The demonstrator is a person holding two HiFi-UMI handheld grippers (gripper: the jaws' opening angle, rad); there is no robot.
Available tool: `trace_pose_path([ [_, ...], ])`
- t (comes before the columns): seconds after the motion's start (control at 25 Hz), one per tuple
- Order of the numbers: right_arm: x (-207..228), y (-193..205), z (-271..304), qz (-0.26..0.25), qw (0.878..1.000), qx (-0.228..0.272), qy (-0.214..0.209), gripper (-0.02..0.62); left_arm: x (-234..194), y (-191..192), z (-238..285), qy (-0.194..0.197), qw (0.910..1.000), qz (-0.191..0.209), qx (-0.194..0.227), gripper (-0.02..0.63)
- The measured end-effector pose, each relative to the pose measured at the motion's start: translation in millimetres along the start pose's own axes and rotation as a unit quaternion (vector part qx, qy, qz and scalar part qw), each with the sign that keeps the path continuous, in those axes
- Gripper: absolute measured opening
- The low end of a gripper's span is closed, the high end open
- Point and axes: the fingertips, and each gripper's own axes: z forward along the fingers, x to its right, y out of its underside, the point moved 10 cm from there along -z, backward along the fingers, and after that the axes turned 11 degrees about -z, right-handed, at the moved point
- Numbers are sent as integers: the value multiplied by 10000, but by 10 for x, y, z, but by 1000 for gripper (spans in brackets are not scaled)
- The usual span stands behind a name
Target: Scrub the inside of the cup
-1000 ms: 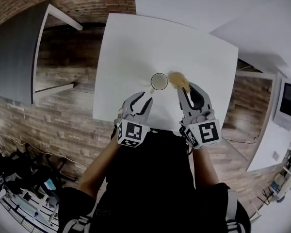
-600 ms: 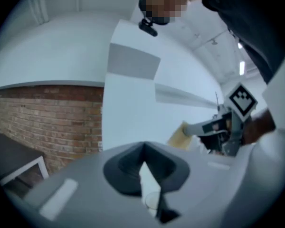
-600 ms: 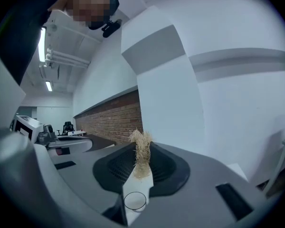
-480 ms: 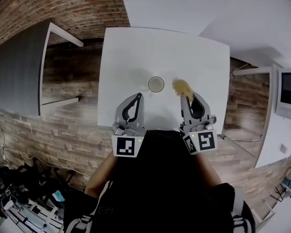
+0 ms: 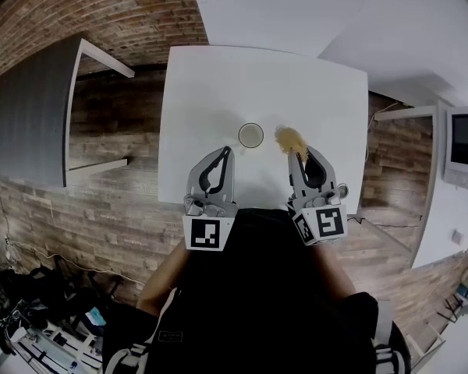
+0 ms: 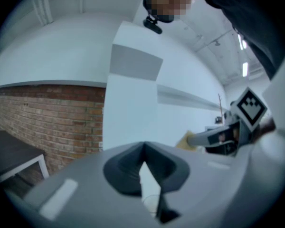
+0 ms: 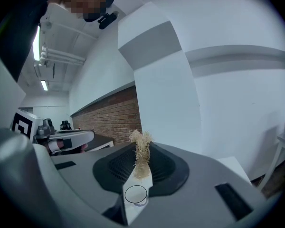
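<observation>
Head view looks down on a white tabletop (image 5: 218, 92) with a small round cup (image 5: 251, 135) standing upright a little nearer than its middle. A tuft of yellowish fibre scrubber (image 5: 290, 139) is just beside the cup, at its 3 o'clock, and does not touch it.

The right hand-held gripper (image 5: 300, 156) has its jaws clamped on this scrubber. In the right gripper view the fibres (image 7: 141, 153) stand up between the two dark pads (image 7: 118, 167), and the cup (image 7: 136, 194) shows lower, through the narrow gap, on the tabletop.

The left hand-held gripper (image 5: 224, 153) is at about 7 o'clock from the cup, near it but apart. In the left gripper view its jaws are together, tip against tip, with nothing between them (image 6: 143, 146). In that same view the right hand-held gripper (image 6: 199, 138) appears at 3 o'clock with the scrubber at its front end.
</observation>
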Motion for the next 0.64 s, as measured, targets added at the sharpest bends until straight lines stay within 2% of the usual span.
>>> trace_pose_path([
  [0.64,-41,16,63,-70,9999,-62,-63,60,-39,15,60,39,10000,-59,-20,3],
])
